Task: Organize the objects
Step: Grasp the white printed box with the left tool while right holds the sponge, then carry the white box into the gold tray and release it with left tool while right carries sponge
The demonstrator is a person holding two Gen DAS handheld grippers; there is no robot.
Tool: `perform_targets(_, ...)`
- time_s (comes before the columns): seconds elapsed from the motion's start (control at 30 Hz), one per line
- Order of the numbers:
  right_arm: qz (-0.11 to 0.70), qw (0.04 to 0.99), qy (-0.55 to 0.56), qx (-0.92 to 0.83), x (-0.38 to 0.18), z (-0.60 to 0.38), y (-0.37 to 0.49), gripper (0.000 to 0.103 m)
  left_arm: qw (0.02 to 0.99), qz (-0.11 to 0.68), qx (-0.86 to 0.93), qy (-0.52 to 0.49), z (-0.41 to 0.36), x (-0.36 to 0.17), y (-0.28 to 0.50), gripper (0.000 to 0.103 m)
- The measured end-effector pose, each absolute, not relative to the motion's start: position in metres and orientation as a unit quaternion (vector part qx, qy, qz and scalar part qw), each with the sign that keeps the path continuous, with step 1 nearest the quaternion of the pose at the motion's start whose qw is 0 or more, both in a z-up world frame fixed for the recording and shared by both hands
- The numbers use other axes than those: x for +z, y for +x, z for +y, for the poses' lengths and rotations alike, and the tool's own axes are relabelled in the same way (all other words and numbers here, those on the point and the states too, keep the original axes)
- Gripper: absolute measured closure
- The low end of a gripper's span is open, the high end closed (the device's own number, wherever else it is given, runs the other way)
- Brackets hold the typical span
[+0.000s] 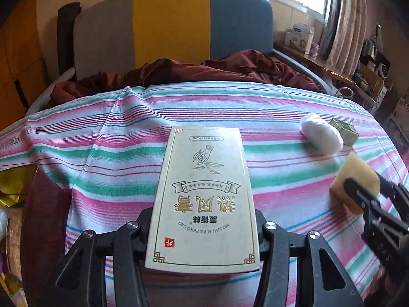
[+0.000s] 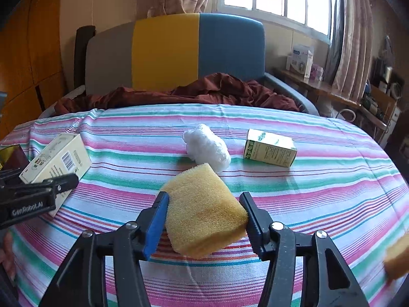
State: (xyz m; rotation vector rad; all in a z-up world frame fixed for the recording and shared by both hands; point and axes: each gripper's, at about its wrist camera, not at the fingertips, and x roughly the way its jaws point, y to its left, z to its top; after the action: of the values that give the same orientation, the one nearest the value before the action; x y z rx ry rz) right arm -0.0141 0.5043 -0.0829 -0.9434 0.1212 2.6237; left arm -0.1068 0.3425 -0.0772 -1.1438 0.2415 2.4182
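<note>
Striped bed sheet [image 2: 319, 192] bearing cotton wad [image 2: 207, 147] and green box [image 2: 269, 148].

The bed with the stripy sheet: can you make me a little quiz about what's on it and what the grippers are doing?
1. True or false: the right gripper is clamped on the yellow sponge.
2. What is between the left gripper's fingers? A) white cotton wad B) cream box C) green box
3. Fill in: on the striped sheet, the cotton wad lies between the sponge and the small ____ box.

Key: 1 true. 2 B, the cream box with gold lettering. 3 green.
</note>
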Motion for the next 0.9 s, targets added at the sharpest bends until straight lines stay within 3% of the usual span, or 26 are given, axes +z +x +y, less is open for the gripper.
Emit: perform_targets(0.9,0.016,0.166,-0.323,0.932,-0.074,0.452,0.008,0.046,0.236,0.055,0.890,-0.387,0.291,-0.065,-0.054,0.051)
